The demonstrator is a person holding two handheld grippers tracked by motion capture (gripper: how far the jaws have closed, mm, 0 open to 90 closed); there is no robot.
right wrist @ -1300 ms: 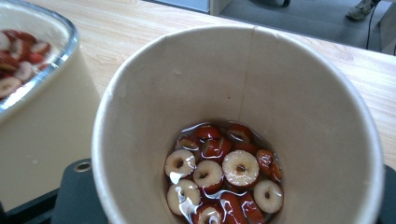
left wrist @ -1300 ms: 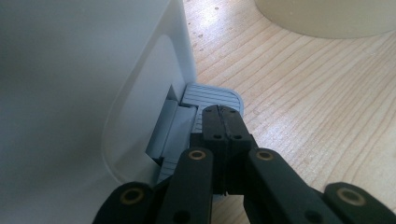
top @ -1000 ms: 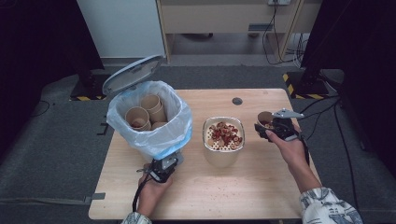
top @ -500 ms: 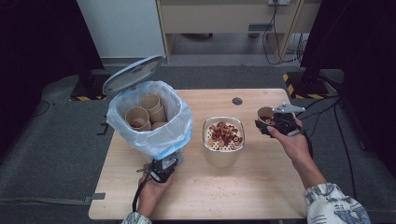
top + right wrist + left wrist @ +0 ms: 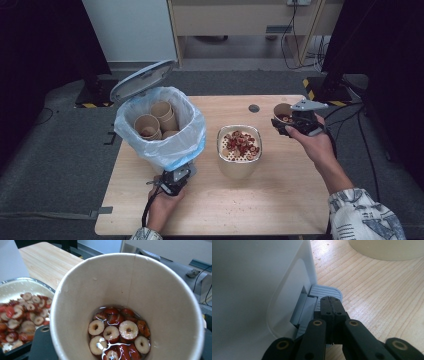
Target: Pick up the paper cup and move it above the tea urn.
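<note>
Two grippers are at work on the wooden table [image 5: 280,200]. In the high view the right gripper [image 5: 292,121] sits in the upper right of the frame, held up by the person's right hand [image 5: 312,142], and pinches a paper cup [image 5: 283,113] at its wall. The right gripper view looks straight down into that cup [image 5: 155,290], which takes up the centre and right of the frame: red date slices [image 5: 117,332] with pale centres lie in a little liquid at its bottom. At the left edge of that view stands a metal-rimmed strainer bowl [image 5: 27,281] heaped with more of the same slices.

In the high view this bowl [image 5: 239,162] stands at the middle of the table, to the left of the held cup and apart from it. Further left is a white bin [image 5: 170,150] lined with a pale blue bag, its grey lid [image 5: 141,80] tipped up behind it and several empty paper cups [image 5: 150,125] inside.

The left gripper [image 5: 175,179] lies at the lower centre-left, at the bin's foot. In the left gripper view its jaws are pressed together with nothing between them, their tips resting on the bin's grey ribbed pedal [image 5: 325,291] beside the white bin wall [image 5: 257,285].
</note>
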